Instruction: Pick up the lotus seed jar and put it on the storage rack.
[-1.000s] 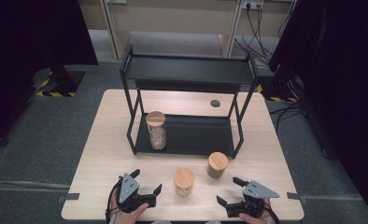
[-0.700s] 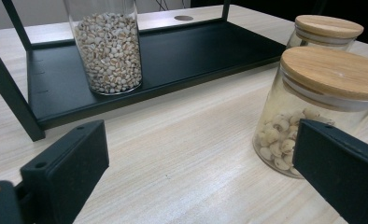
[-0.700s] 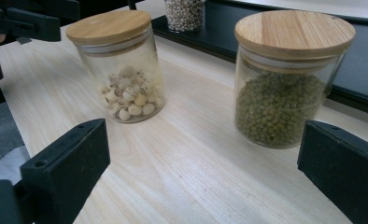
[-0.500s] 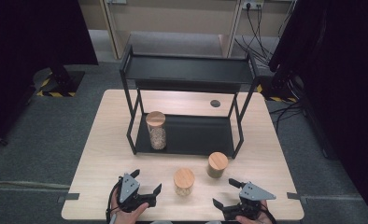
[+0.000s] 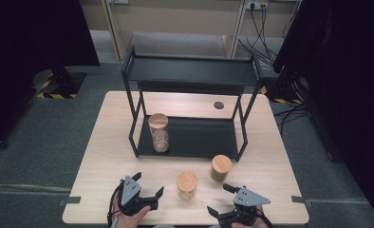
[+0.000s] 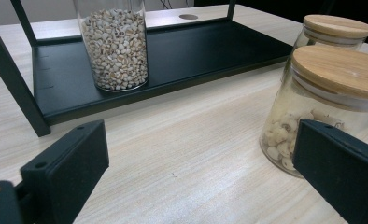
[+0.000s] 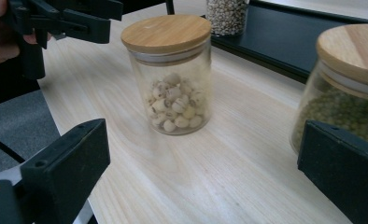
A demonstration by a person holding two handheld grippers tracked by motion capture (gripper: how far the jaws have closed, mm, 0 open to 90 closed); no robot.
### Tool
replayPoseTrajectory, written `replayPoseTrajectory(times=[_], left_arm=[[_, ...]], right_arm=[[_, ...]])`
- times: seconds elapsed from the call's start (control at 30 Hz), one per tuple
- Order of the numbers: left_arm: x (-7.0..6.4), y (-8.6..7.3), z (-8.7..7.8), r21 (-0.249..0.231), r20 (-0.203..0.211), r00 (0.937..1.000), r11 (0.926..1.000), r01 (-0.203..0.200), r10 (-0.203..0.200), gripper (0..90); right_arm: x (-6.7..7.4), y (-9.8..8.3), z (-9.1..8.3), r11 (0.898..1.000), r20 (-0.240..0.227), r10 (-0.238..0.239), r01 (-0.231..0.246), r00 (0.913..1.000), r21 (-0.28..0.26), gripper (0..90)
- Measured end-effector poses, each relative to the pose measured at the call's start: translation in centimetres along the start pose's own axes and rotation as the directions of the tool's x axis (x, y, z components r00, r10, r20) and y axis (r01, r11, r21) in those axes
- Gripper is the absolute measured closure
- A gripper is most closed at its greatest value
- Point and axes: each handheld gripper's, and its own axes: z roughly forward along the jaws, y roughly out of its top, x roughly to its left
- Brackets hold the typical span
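Two short glass jars with wooden lids stand on the table in front of the rack: one with pale beans (image 5: 187,184) (image 6: 329,109) (image 7: 173,77), one with green beans (image 5: 220,167) (image 7: 350,91) (image 6: 337,29). A tall jar of grain (image 5: 159,133) (image 6: 114,44) stands on the left of the black rack's lower shelf (image 5: 199,137) (image 6: 196,51). My left gripper (image 5: 149,184) (image 6: 201,186) is open near the front edge, left of the pale-bean jar, holding nothing. My right gripper (image 5: 218,198) (image 7: 201,186) is open to that jar's right, with both short jars ahead of its jaws.
The two-tier black metal rack has a bare top shelf (image 5: 190,70). A round cable hole (image 5: 219,105) lies in the tabletop behind the rack. In the right gripper view the left gripper (image 7: 60,18) and a hand show at the top left.
My right gripper has shifted a little to the left, toward the pale-bean jar. The left gripper and the jars have stayed put.
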Motion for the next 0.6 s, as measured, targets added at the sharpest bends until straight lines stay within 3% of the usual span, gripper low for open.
replayPoseTrajectory(times=[0.6], left_arm=[[0.1,-0.1,0.2,0.005,0.007,0.9999,0.9999,0.011,-0.011,3.3]], right_arm=[[0.9,2.3,2.9,0.998,-0.042,-0.064,0.064,0.9971,0.004,3.1]])
